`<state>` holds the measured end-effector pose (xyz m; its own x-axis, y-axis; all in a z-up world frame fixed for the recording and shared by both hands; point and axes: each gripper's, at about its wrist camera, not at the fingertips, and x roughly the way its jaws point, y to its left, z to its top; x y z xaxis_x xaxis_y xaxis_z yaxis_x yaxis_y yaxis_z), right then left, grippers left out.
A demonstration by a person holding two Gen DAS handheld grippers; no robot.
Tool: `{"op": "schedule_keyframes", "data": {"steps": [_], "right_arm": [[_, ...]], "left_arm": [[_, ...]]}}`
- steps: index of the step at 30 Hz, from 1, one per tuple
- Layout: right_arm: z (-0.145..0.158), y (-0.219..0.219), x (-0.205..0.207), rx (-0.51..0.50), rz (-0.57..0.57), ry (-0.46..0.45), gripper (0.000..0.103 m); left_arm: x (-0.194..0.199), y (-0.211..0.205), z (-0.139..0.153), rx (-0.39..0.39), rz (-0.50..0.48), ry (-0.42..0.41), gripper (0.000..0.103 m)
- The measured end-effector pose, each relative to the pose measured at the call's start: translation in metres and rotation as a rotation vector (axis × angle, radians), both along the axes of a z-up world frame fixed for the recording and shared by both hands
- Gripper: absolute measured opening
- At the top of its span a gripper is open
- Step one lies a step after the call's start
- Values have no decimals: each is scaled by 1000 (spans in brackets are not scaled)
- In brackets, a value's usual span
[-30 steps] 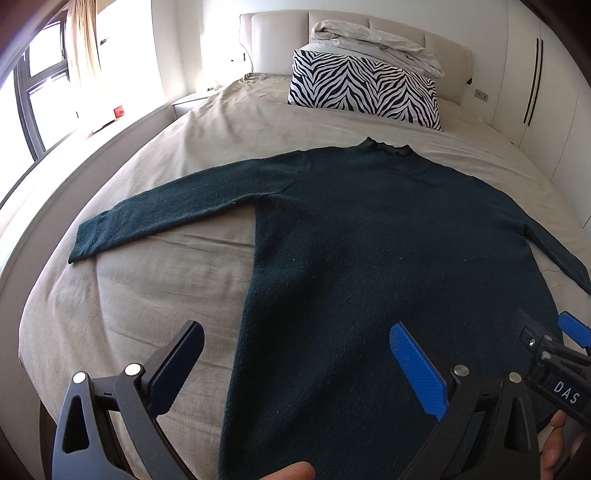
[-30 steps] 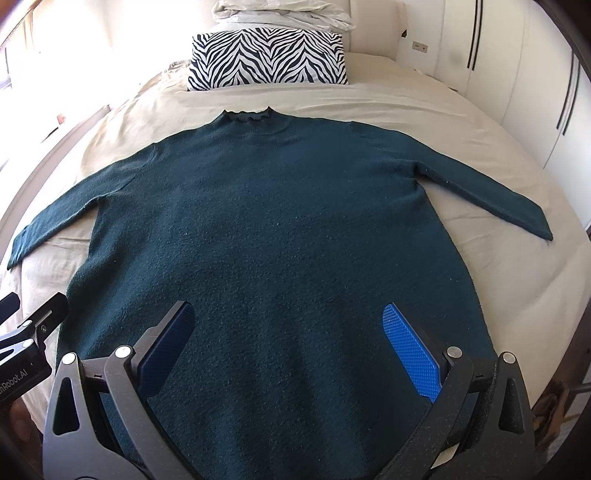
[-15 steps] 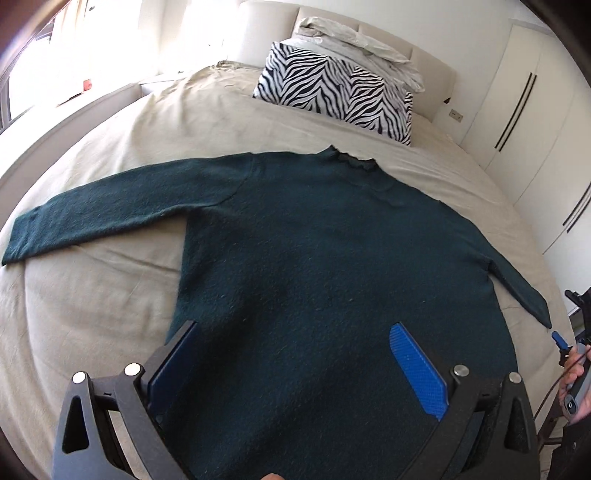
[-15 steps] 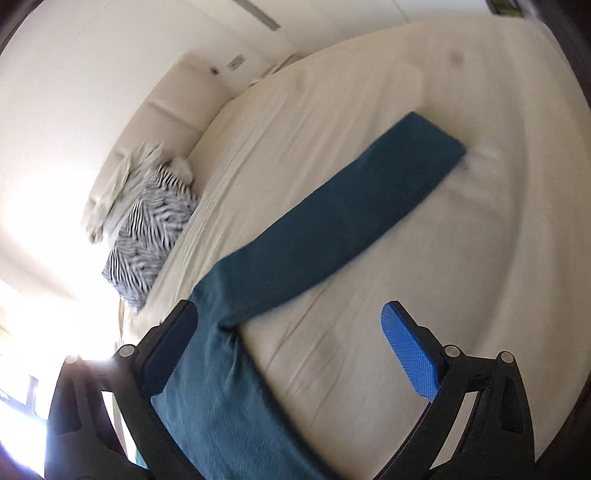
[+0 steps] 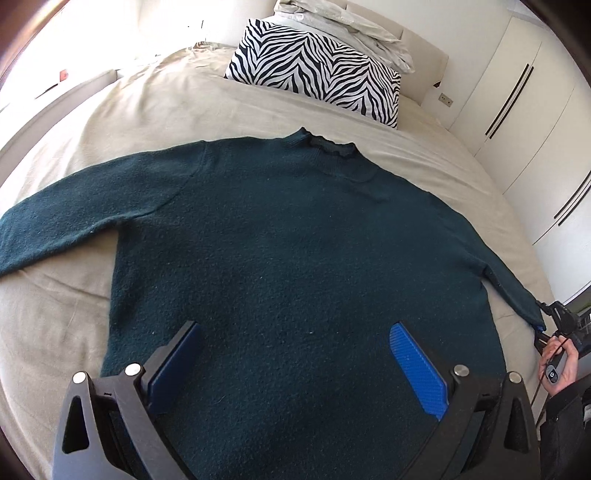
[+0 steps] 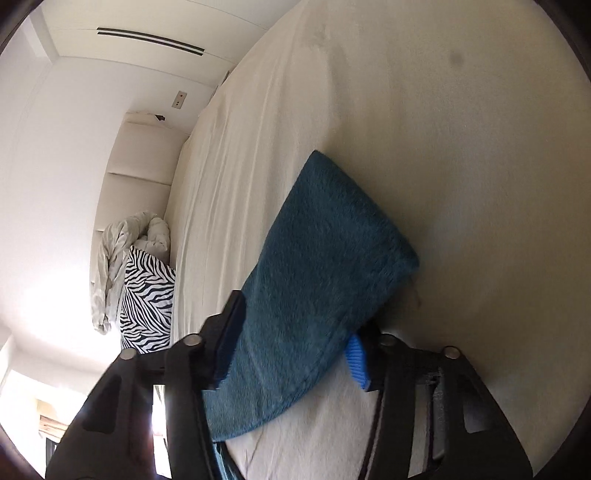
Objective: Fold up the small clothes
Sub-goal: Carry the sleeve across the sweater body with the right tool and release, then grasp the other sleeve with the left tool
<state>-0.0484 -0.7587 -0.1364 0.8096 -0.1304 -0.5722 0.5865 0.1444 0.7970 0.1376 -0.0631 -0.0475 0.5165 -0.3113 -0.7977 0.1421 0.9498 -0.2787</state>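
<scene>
A dark teal sweater [image 5: 295, 258] lies flat, face up, on the beige bed [image 5: 147, 110] with both sleeves spread out. My left gripper [image 5: 295, 365] is open and empty, hovering over the sweater's lower body. My right gripper [image 6: 295, 339] is at the end of the sweater's right sleeve [image 6: 325, 266]; its jaws straddle the sleeve near the cuff, with the cloth between the blue pads [image 6: 356, 360]. They still stand a little apart. In the left wrist view the right gripper [image 5: 554, 321] shows at the sleeve's cuff by the bed's right edge.
A zebra-striped pillow [image 5: 317, 70] and a crumpled white duvet [image 5: 343, 22] lie at the head of the bed. White wardrobe doors [image 5: 535, 110] stand to the right. The bed's right edge is close to the sleeve cuff.
My right gripper swung right from the sweater's body to the right sleeve end and narrowed around it. My left gripper moved right, over the middle of the lower body.
</scene>
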Motion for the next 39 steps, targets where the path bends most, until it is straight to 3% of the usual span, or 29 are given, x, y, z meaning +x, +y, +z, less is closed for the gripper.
{"op": "schedule_keyframes", "data": {"steps": [4, 10, 14, 19, 23, 28, 29, 32, 34, 36, 39], "right_arm": [[7, -20, 17, -77, 25, 61, 11], [73, 20, 76, -270, 139, 95, 8], [130, 92, 150, -427, 322, 75, 8], [166, 240, 241, -618, 644, 36, 8], [137, 362, 284, -668, 854, 51, 8], [62, 436, 298, -609, 965, 146, 8], [49, 443, 300, -580, 978, 146, 9], [25, 452, 281, -477, 1001, 101, 32], [29, 444, 258, -435, 975, 42, 57], [34, 434, 237, -419, 947, 9, 63], [31, 409, 216, -352, 909, -4, 63]], "left_arm": [[9, -1, -3, -40, -17, -3, 103], [25, 5, -6, -149, -29, 24, 102], [31, 11, 2, -194, -29, 1, 101], [42, 30, 9, -283, 4, -17, 101], [50, 47, 8, -355, 21, -10, 101], [56, 56, -2, -399, 13, 32, 101], [58, 56, -5, -414, 12, 49, 101], [64, 52, -14, -465, 4, 89, 101], [67, 44, -19, -487, -4, 111, 101], [73, 32, -26, -509, -22, 144, 101], [83, 14, -37, -529, -34, 202, 101]]}}
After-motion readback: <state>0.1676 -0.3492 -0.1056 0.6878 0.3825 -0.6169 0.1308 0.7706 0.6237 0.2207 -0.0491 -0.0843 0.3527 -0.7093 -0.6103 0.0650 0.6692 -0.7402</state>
